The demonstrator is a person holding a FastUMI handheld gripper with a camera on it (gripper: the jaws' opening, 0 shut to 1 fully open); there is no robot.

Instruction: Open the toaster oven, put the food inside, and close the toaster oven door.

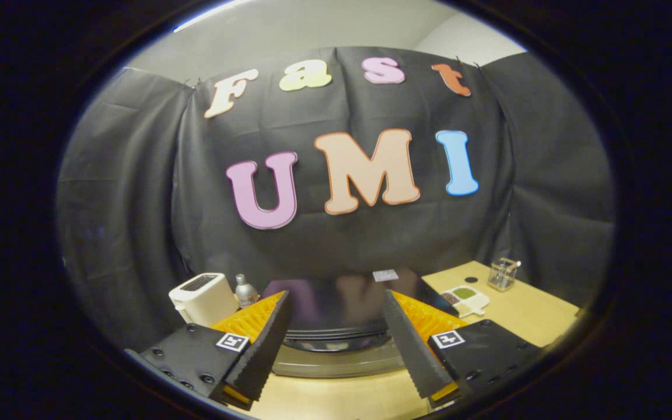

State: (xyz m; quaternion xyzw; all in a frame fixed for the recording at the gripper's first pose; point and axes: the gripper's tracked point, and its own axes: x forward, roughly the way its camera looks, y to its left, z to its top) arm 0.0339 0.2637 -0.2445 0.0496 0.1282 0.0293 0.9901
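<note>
The toaster oven (336,353) sits on the wooden table right in front of me, seen from above. Its glossy dark top and silver front band show between my fingers. My gripper (335,294) is open, its fingers spread to either side of the oven's front with nothing held between them. The food, a greenish piece on a small white tray (465,298), lies on the table to the right of the oven, beyond my right finger. From this angle I cannot tell how the oven door stands.
A white toaster (203,297) and a small silver bottle (245,290) stand left of the oven. A clear glass cup (502,274) sits at the back right of the light wooden table (522,315). The black cloth wall hangs close behind.
</note>
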